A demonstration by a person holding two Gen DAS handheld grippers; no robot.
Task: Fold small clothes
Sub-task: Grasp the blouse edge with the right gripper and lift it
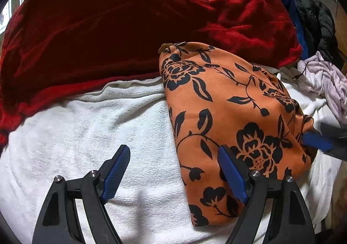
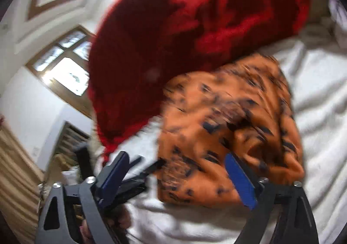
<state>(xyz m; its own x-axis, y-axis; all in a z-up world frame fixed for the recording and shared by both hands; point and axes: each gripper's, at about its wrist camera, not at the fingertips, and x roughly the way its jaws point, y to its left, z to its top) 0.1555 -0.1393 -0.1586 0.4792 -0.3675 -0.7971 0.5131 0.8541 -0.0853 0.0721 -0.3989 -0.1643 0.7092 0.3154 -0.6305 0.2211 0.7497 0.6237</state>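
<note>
Left gripper (image 1: 174, 170) stands with fingers spread wide, holding nothing, above a white towel (image 1: 97, 131). Its right finger overlaps the near edge of an orange floral cloth (image 1: 227, 109), folded and lying on the towel's right half. Right gripper (image 2: 180, 178) is likewise spread and empty beside that cloth (image 2: 227, 124); this view is blurred. A red blanket (image 1: 130, 22) borders the far edge. No legible writing. Bare towel lies left of the cloth.

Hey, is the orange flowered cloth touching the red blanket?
Touching. The left wrist view shows the orange flowered cloth with its top corner lying directly against the red blanket, no white towel visible between them there.
</note>
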